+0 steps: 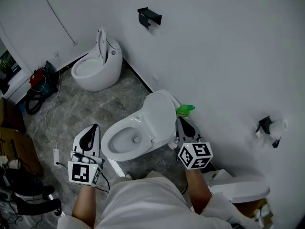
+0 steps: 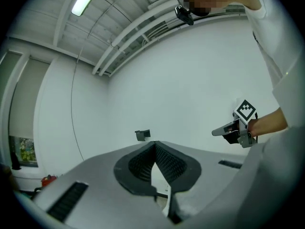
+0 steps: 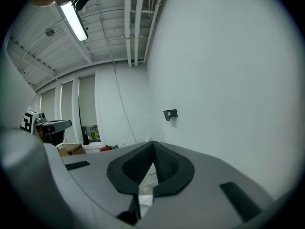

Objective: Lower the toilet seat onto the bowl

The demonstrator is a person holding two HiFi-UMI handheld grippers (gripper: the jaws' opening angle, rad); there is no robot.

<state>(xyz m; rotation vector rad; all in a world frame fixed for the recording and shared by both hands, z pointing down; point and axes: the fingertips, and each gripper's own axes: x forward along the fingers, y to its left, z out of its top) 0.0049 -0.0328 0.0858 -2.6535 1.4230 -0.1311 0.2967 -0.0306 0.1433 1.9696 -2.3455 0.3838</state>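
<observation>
Far left floor: a red item (image 1: 36, 78) and dark cables (image 1: 33, 104) lie by the wall.
Far toilet (image 1: 97, 68): stands against the wall with its lid upright.
Left gripper (image 1: 94, 129): fingers pressed together at the tips with nothing between them. It is held in the air just left of the near bowl and touches nothing.
Near toilet: the bowl (image 1: 125, 138) is open to view. A white flap (image 1: 159, 114) stands raised behind it, leaning toward the wall — whether the toilet seat stands up with it or lies on the rim cannot be told.
Wall bracket (image 1: 149, 17): black, high on the wall.
Right gripper (image 1: 181, 121): fingers clenched shut and empty, just right of the raised flap. Its own view looks along the bare wall.
Green object (image 1: 185, 110): between the toilet and the wall, near the right gripper's tips.
Second holder (image 1: 267, 125): dark, on the wall at far right.
</observation>
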